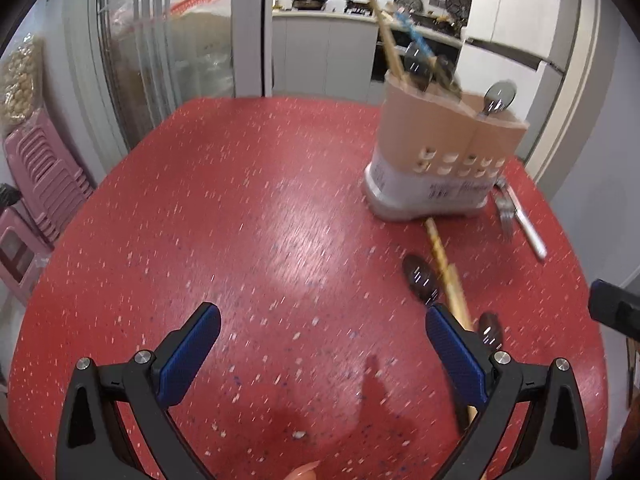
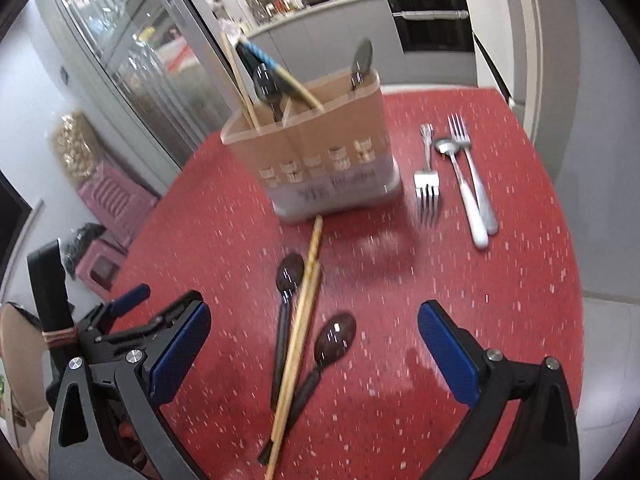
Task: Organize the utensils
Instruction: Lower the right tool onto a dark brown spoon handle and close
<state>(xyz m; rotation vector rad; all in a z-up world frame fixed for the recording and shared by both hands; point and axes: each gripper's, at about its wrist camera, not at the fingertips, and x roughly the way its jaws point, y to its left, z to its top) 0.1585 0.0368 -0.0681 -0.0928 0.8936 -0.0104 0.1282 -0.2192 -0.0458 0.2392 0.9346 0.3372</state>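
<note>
Grippers (image 1: 322, 344) (image 2: 314, 344) wide apart, empty.

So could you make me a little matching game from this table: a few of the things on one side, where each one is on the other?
Things:
1. metal spoon
2. two dark spoons
3. metal forks
4. right claw

Places:
A. flat on the red table, beside the chopsticks
B. standing in the utensil holder
C. open, above the dark spoons
D. flat on the table, right of the holder

Pairs: 1-B, 2-A, 3-D, 4-C
</note>
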